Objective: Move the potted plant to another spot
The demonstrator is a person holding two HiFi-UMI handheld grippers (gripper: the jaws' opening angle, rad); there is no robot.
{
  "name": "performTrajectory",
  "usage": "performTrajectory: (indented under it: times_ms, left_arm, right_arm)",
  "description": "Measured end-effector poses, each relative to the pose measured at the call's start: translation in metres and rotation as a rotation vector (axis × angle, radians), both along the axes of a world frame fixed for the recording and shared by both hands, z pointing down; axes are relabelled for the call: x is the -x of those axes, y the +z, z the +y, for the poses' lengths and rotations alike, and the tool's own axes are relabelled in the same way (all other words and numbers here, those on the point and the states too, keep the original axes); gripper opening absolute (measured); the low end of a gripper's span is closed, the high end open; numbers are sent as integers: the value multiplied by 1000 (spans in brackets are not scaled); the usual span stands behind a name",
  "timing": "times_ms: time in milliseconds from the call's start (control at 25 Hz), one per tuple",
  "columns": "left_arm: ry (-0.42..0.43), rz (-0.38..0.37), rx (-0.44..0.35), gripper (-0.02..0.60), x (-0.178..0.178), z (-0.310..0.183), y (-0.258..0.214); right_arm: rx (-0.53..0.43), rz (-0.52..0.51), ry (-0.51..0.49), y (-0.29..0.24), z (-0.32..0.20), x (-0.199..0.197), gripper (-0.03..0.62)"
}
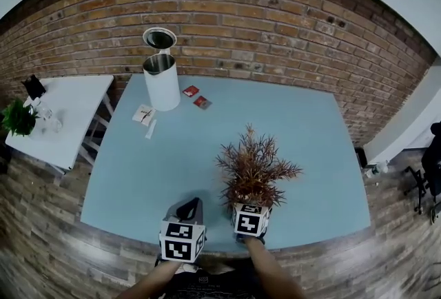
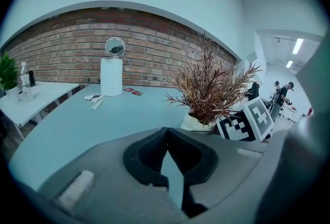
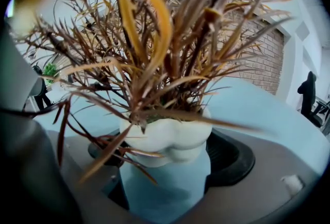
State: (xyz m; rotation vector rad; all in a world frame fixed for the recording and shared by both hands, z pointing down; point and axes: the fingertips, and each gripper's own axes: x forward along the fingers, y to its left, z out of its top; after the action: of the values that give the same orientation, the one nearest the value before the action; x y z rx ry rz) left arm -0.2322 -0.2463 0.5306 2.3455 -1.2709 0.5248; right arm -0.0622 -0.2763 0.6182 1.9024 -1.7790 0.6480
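Found at the front edge of the table (image 1: 207,146): a dry, brittle plant (image 1: 253,167) in a small white pot (image 3: 167,138), probably light, top-heavy and smooth, so best gripped on the pot's bulge, never by the fronds. Flanked there by the right gripper (image 3: 165,163), fingers spread to pot width and seemingly pressed on both sides. Nothing in the left gripper (image 2: 166,138), fingers together, just beside.

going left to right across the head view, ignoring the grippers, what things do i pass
green plant → white canister → red packets → dried potted plant
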Motion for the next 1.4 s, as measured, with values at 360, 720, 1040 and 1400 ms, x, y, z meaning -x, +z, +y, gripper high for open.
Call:
performTrajectory:
  times_ms: [360,720,1040,1400]
  left_arm:
    - [-16,9,4,-3,36,2,3]
    - [1,18,16,-2,44,11,6]
    - [21,34,34,-2,32,28,12]
    - [28,33,25,-2,5,46,7]
  right_arm:
    - [5,21,16,3,-4,27,445]
    - [0,5,-11,0,-3,35,453]
    - [14,2,-121,0,23,50,436]
    - [-44,-59,-211,-27,45,55,340]
